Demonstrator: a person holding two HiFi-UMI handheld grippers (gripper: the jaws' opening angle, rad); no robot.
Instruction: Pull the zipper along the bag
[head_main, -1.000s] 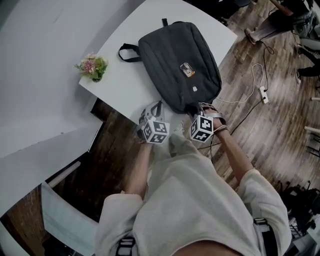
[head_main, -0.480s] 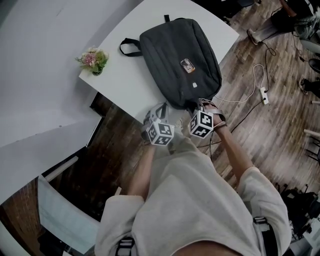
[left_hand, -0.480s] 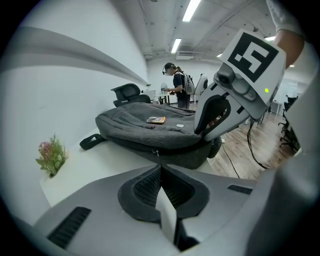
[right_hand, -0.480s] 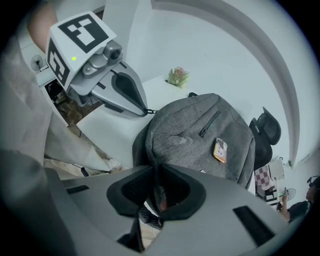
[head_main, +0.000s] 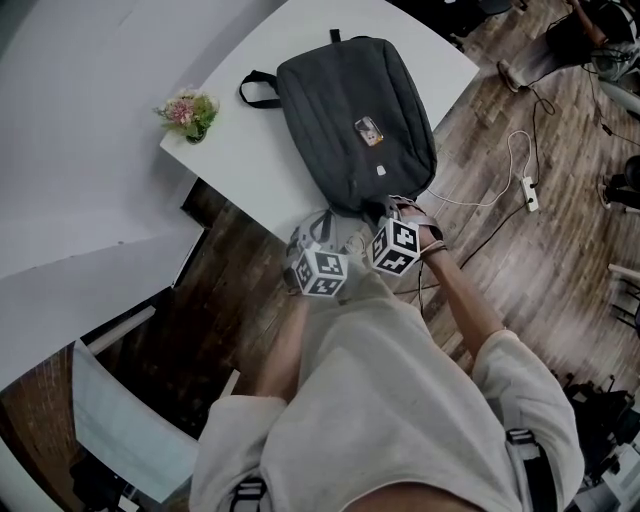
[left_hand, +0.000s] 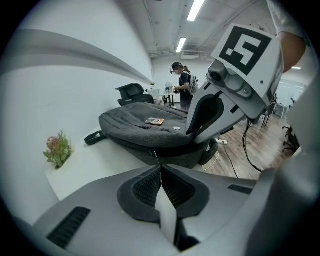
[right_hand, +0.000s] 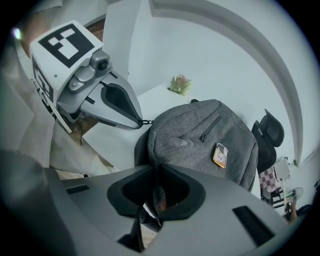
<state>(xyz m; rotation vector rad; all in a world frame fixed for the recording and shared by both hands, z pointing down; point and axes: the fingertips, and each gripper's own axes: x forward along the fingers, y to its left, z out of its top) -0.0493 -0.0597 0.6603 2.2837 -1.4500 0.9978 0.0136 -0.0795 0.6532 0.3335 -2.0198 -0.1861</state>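
A dark grey backpack (head_main: 355, 120) lies flat on the white table (head_main: 250, 160), its near end over the table's edge. My left gripper (head_main: 322, 222) is at that near end, shut on the thin zipper pull (left_hand: 156, 159), which runs from the bag's side seam into the closed jaws (left_hand: 161, 167). The right gripper view shows the same grip at the left gripper's tip (right_hand: 140, 121). My right gripper (head_main: 388, 207) is at the bag's near right corner. Its jaws (right_hand: 156, 167) are closing, with the bag's edge pinched between the pads.
A small flower pot (head_main: 188, 112) stands at the table's left corner. A carry strap (head_main: 255, 90) sticks out of the bag's left side. A power strip with cable (head_main: 527, 190) lies on the wooden floor. A person (left_hand: 181, 85) stands far behind the table.
The two grippers have drawn slightly closer together at the bag's near end; the right one shifted a little left and toward the bag.
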